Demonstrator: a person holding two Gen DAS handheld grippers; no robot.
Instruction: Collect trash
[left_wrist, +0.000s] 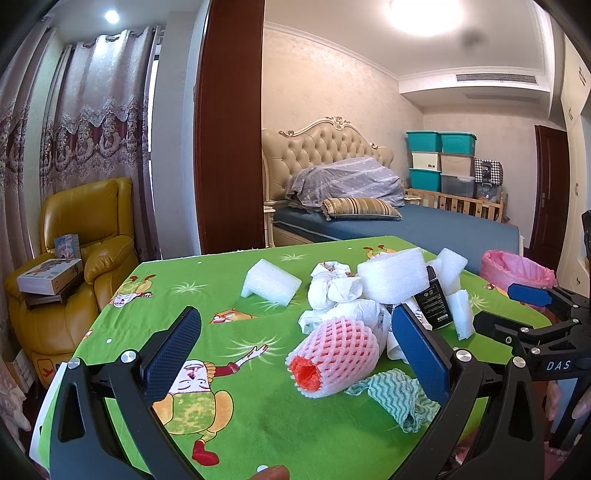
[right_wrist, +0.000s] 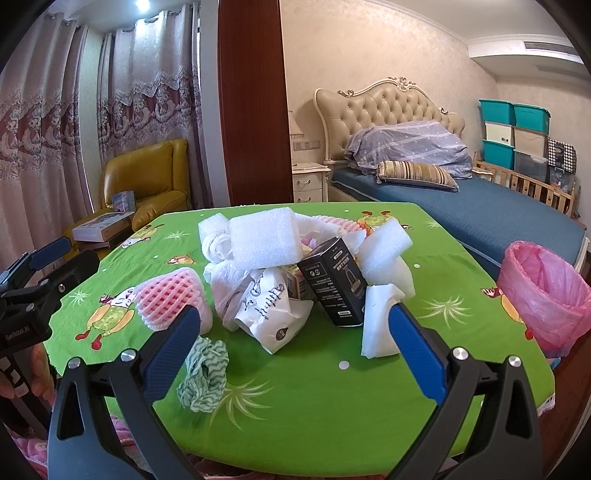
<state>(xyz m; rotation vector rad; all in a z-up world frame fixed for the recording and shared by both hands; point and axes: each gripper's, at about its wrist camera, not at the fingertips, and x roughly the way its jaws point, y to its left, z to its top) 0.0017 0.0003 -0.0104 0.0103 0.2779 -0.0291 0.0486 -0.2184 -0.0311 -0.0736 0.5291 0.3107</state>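
A heap of trash lies on the green cartoon tablecloth (left_wrist: 229, 417) (right_wrist: 332, 402): white foam blocks (left_wrist: 391, 277) (right_wrist: 264, 240), crumpled white bags (left_wrist: 332, 286) (right_wrist: 266, 314), a black carton (left_wrist: 436, 302) (right_wrist: 334, 284), a pink foam fruit net (left_wrist: 338, 352) (right_wrist: 171, 295) and a teal wavy cloth (left_wrist: 400, 398) (right_wrist: 203, 373). My left gripper (left_wrist: 295, 343) is open, its fingers either side of the fruit net, short of it. My right gripper (right_wrist: 291, 332) is open, low before the heap, with nothing between its fingers. A pink-lined bin (left_wrist: 517, 271) (right_wrist: 546, 291) stands at the table's right edge.
A yellow armchair (left_wrist: 74, 258) (right_wrist: 147, 177) holding boxes stands left of the table. Behind are a bed (left_wrist: 424, 221) (right_wrist: 480, 210), a brown door panel (left_wrist: 229, 129) and stacked storage bins (left_wrist: 439, 162). Each gripper shows at the edge of the other's view.
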